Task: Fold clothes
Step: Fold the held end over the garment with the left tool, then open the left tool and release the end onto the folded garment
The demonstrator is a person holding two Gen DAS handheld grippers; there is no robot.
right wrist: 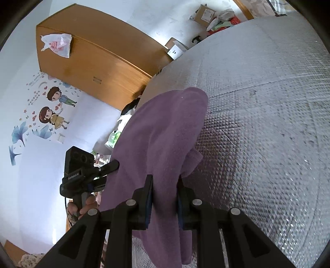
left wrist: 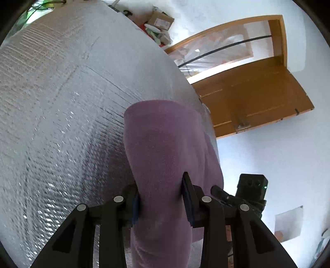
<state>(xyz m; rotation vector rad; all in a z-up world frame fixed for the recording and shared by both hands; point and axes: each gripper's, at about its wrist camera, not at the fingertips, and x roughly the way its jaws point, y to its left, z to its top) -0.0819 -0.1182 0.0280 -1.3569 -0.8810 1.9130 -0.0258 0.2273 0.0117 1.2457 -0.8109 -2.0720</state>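
Note:
A purple garment [left wrist: 163, 152] hangs between both grippers above a silver quilted surface [left wrist: 61, 103]. My left gripper [left wrist: 160, 193] is shut on one edge of the garment, with cloth bunched between its fingers. My right gripper [right wrist: 164, 193] is shut on another edge of the same garment [right wrist: 163, 134], which drapes forward over the silver surface [right wrist: 268, 123]. The right gripper's body shows in the left wrist view [left wrist: 245, 193], and the left gripper's body, held by a hand, shows in the right wrist view [right wrist: 82, 171]. The garment's lower part is hidden by the fingers.
A wooden door [left wrist: 251, 92] and a wooden wardrobe [right wrist: 92, 61] stand by white walls. Cardboard boxes and clutter [right wrist: 212, 16] lie beyond the far edge of the silver surface. Cartoon stickers [right wrist: 51, 111] are on the wall.

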